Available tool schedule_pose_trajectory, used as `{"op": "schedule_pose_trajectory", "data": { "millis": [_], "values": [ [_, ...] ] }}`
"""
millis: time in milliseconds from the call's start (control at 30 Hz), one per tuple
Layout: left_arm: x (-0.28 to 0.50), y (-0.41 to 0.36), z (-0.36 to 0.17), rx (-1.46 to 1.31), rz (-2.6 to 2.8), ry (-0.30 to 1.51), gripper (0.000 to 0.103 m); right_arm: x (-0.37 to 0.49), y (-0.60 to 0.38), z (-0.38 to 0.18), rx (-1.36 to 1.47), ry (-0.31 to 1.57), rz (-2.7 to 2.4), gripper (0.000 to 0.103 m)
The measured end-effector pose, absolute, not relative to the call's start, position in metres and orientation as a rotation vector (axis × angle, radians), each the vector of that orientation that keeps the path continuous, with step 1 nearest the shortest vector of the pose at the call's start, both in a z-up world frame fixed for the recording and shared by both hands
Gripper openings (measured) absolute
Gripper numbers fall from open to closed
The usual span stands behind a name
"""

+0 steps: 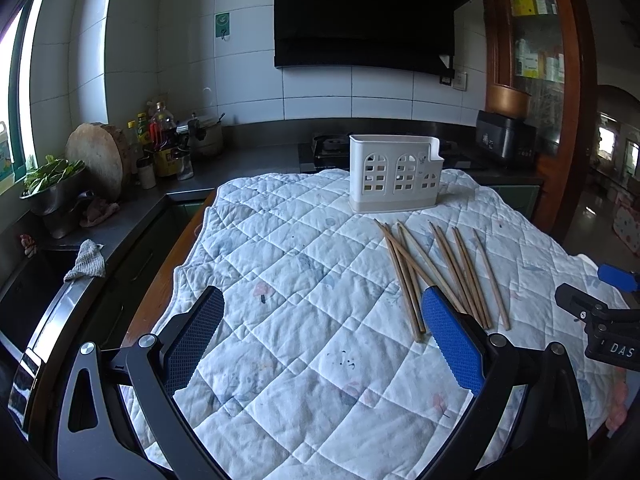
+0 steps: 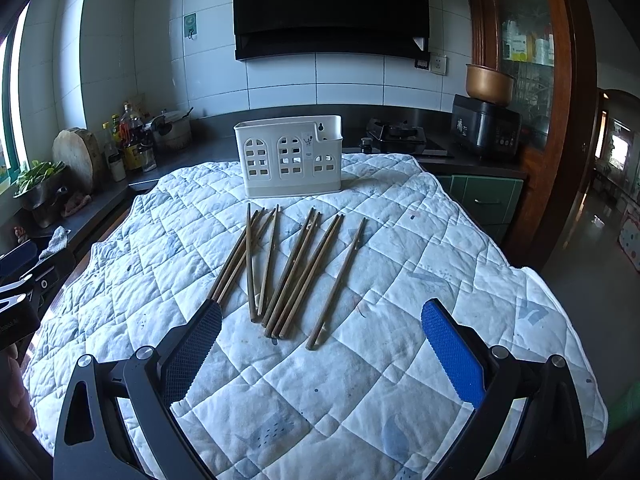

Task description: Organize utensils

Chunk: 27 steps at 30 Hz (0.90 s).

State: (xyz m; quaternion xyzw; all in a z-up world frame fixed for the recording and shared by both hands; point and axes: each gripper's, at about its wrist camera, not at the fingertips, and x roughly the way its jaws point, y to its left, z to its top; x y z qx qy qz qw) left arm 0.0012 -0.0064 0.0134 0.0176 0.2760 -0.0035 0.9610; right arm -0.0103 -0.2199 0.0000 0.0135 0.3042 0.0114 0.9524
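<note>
Right wrist view shows my right claw (image 2: 322,344) spread wide and gripping nothing, hovering above the quilted cloth (image 2: 400,240) that covers the tabletop. Wooden chopsticks (image 2: 288,272) lie loose on the cloth just ahead of its fingers, fanned and partly crossing. Beyond them a white utensil holder (image 2: 289,158) stands upright near the far edge of the cloth. My left claw (image 1: 323,338) is also released and holds nothing; from its camera the chopsticks (image 1: 436,272) lie ahead and to the right, its right finger (image 1: 452,340) overlapping their near ends.
</note>
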Motion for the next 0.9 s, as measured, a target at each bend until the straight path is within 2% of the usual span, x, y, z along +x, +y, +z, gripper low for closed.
{"op": "schedule_pose_trajectory", "data": {
  "millis": [600,700,767,867,900],
  "values": [
    [0.011,-0.002,0.010,-0.024,-0.019,0.529,0.097,0.000,-0.228,-0.017,0.059,0.649,0.023,0.094],
    [0.013,-0.002,0.009,-0.016,-0.015,0.536,0.097,0.004,-0.231,-0.023,0.068,0.669,0.026,0.081],
    [0.014,-0.002,0.008,-0.016,-0.014,0.536,0.097,0.007,-0.234,-0.028,0.077,0.688,0.026,0.080],
    [0.020,0.000,0.006,-0.001,-0.012,0.541,0.097,0.012,-0.236,-0.035,0.087,0.716,0.025,0.073],
    [0.022,0.000,0.005,-0.005,-0.012,0.541,0.091,0.014,-0.237,-0.038,0.095,0.726,0.023,0.070]
  ]
}}
